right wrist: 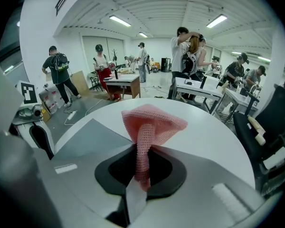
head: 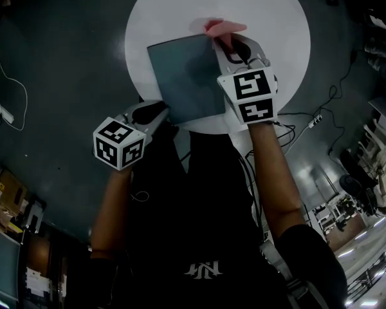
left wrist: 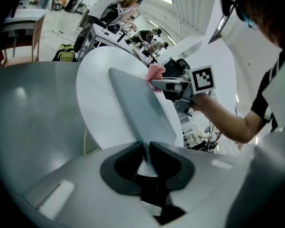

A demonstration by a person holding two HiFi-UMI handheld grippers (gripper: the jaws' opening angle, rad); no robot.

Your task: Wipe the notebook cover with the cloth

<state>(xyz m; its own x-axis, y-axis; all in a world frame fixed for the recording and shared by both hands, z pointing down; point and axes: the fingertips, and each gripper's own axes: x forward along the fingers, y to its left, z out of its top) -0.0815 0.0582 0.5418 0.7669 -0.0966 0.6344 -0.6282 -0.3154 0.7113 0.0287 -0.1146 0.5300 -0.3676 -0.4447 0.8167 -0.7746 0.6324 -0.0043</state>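
Note:
A grey notebook (head: 186, 76) lies on the round white table (head: 276, 24). My left gripper (head: 156, 111) is shut on its near left corner; in the left gripper view the cover (left wrist: 137, 103) runs straight into the pinched jaws of that gripper (left wrist: 145, 152). My right gripper (head: 235, 49) is at the notebook's far right corner, shut on a pink mesh cloth (head: 220, 27). In the right gripper view the cloth (right wrist: 152, 120) fans out ahead of the gripper (right wrist: 141, 151), just above the table beside the notebook (right wrist: 88, 137). From the left gripper view, the cloth (left wrist: 156, 71) touches the cover's far edge.
The table stands on a dark floor with cables and a power strip (head: 5, 113) at the left. Several people (right wrist: 185, 56) stand among desks (right wrist: 123, 82) farther off in the room. A black chair (right wrist: 270, 127) is at the right.

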